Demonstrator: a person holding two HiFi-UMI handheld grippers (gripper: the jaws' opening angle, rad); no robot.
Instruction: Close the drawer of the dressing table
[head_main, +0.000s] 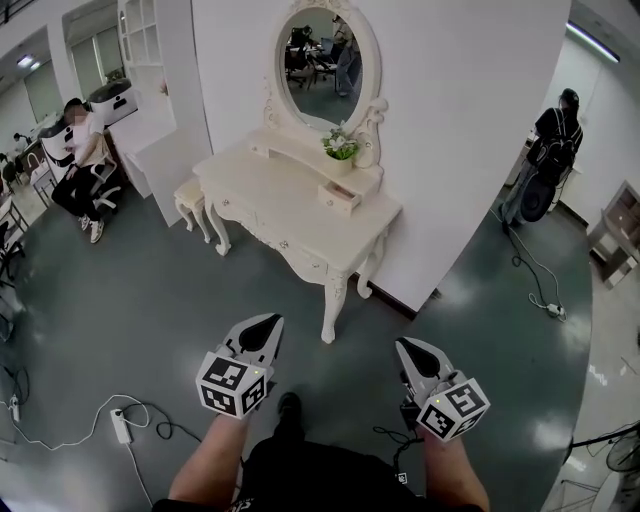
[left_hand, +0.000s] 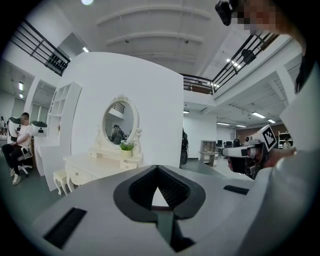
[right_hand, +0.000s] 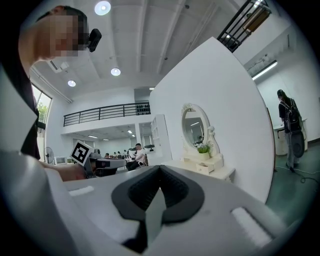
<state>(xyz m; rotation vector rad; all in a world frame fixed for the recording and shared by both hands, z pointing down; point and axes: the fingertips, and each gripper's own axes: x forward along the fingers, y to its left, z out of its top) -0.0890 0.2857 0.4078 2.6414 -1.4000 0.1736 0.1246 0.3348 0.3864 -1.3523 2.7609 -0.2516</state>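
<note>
We are on the approach step, and the drawer is not yet reached. The small cream drawer (head_main: 341, 197) stands pulled out from the raised shelf of the cream-white carved wooden counter (head_main: 270, 200), below its oval mirror (head_main: 325, 55). It is at our 12 o'clock, well apart from us. The left gripper (head_main: 268, 322) and right gripper (head_main: 407, 346) are both clenched on nothing, at 11 and 1 o'clock. Next, we judge, we walk closer and press a closed tip against the drawer front, pushing toward the white partition wall (head_main: 450, 120). The glossy grey floor (head_main: 150, 300) carries a white power strip (head_main: 121, 426) at 8 o'clock. A seated person (head_main: 80, 160) is at 10 and a standing person (head_main: 555, 140) at 2.
</note>
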